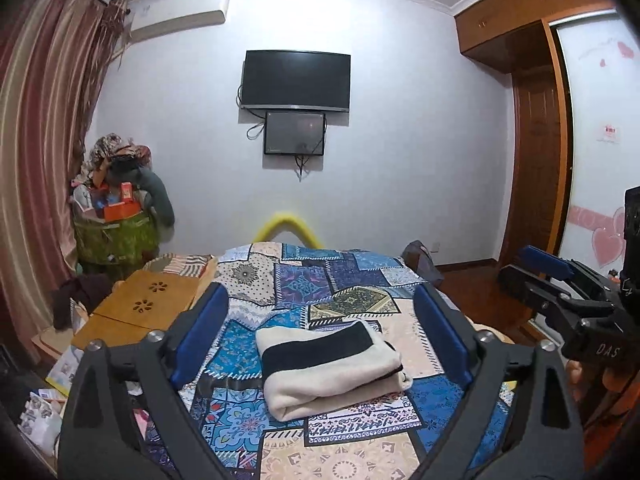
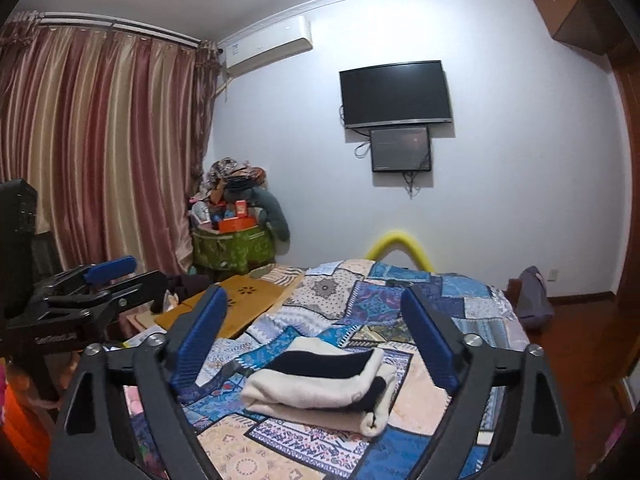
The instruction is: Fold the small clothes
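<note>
A small cream garment with a black band (image 1: 328, 364) lies folded into a compact bundle on the patchwork bedspread (image 1: 352, 280). It also shows in the right wrist view (image 2: 320, 388). My left gripper (image 1: 320, 300) is open and empty, held above and behind the bundle, its blue pads wide apart. My right gripper (image 2: 316, 304) is also open and empty, held above the bundle. Each gripper shows from the side in the other's view: the right one (image 1: 532, 270) at the right edge, the left one (image 2: 132, 276) at the left edge.
A wooden lap table (image 1: 140, 308) lies on the bed's left side, with clutter on the floor below it. A green bag piled with boxes and clothes (image 1: 116, 216) stands in the far left corner by the curtains. A wardrobe (image 1: 536, 140) and wooden floor are at the right.
</note>
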Action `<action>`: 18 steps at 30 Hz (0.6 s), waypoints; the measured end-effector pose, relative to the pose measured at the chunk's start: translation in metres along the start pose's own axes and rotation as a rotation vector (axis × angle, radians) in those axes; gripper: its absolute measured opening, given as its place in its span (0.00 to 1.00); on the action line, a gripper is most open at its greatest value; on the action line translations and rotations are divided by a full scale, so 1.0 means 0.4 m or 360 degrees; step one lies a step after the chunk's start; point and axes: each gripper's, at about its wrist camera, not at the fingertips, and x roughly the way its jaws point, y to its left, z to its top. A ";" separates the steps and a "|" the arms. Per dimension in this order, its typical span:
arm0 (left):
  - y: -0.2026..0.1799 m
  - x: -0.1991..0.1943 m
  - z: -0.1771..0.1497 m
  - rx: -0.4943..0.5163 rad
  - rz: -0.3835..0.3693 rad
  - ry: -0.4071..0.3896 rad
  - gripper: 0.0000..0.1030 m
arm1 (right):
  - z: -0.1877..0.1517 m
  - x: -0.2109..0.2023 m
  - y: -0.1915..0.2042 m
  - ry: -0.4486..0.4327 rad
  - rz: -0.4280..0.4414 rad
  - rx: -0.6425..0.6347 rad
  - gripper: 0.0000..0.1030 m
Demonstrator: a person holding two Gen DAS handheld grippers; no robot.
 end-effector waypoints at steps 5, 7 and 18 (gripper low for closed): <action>-0.021 -0.019 -0.010 0.0025 -0.0019 -0.0016 0.98 | -0.012 0.000 -0.011 0.0013 -0.0057 0.0030 0.96; -0.022 -0.022 -0.010 0.0025 -0.0020 -0.0021 0.98 | -0.014 -0.007 -0.007 0.0012 -0.0075 0.0021 0.97; -0.016 -0.024 -0.015 -0.0002 -0.0027 -0.0023 0.99 | -0.018 -0.027 -0.002 0.0004 -0.0092 0.0005 0.99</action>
